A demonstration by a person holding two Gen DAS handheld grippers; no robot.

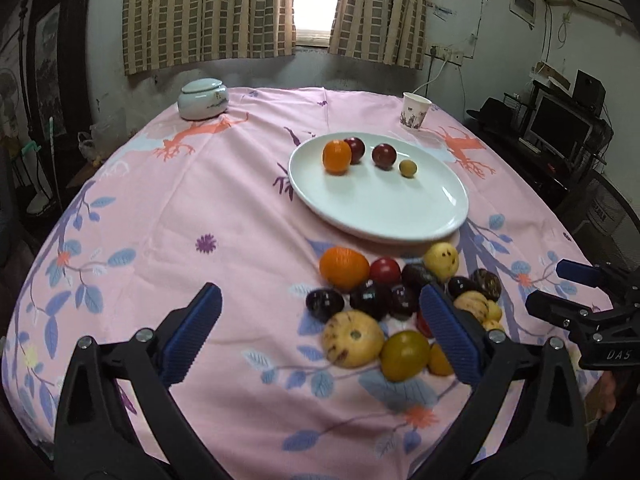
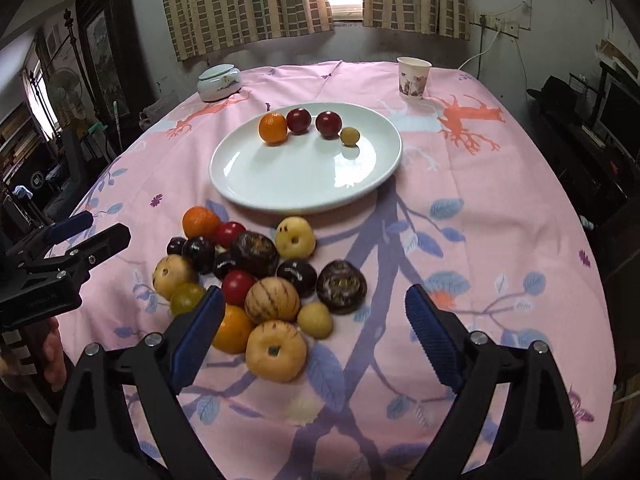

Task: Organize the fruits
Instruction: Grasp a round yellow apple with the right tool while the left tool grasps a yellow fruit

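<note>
A white oval plate [image 1: 400, 216] [image 2: 288, 176] holds an orange [image 1: 337, 156] [image 2: 273, 128], two red plums [image 1: 384, 155] [image 2: 328, 124] and a small green fruit [image 1: 407, 168] [image 2: 349, 136]. A heap of fruit lies on the pink cloth in front of it: an orange [image 1: 344, 268] [image 2: 201, 222], dark plums [image 1: 370, 299] [image 2: 199, 253], yellow fruits [image 1: 353, 338] [image 2: 276, 350]. My left gripper [image 1: 320, 334] is open and empty, just before the heap's left side. My right gripper [image 2: 316, 338] is open and empty, near the heap's front right.
A lidded ceramic jar [image 1: 202, 99] [image 2: 219, 82] stands at the back left of the round table. A paper cup [image 1: 415, 111] [image 2: 413, 78] stands at the back right. Furniture and a monitor [image 1: 560, 128] stand right of the table.
</note>
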